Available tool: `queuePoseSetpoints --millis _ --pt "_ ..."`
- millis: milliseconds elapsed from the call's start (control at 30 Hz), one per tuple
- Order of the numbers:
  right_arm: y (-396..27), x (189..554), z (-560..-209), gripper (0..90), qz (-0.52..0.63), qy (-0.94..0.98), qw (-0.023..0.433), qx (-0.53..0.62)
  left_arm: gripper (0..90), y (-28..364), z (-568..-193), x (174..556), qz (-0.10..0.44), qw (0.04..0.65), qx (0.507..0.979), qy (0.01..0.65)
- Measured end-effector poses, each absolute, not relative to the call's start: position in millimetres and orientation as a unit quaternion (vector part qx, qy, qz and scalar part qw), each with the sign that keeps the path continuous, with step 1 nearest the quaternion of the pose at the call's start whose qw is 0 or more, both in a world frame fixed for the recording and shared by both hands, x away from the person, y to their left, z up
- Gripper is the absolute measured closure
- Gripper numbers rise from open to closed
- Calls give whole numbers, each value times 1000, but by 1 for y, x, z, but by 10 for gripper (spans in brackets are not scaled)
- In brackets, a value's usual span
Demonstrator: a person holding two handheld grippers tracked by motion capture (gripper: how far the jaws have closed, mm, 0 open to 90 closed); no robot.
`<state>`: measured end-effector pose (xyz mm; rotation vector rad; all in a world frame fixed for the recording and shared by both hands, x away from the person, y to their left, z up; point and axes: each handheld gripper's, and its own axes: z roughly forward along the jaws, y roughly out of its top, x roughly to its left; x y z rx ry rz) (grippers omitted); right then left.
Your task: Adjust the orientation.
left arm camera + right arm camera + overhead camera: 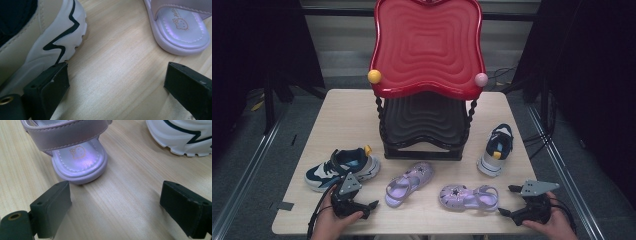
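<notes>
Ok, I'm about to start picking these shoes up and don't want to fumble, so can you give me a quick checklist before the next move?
1. Left tool open, nothing between its jaws: ok.
2. Right tool open, nothing between its jaws: ok.
3. Left sneaker within reach of the left tool: ok, its white sole lies beside one jaw in the left gripper view, though whether they touch I cannot tell.
4. Right sandal free to grasp: ok, it lies flat just ahead of the right tool.
5. Left sandal clear of the sneaker: ok, bare table between them.
6. Red rack shelves free: top ok, lower shelf cannot tell.
</notes>
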<state>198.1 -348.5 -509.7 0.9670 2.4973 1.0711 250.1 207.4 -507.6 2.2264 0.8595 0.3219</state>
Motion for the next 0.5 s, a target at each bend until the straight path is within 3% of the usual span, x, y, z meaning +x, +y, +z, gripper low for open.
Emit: queuePoseSetpoints --millis 500 --pt "-349 198 -510 93 368 859 128 332 38 205 -508 251 127 360 860 340"
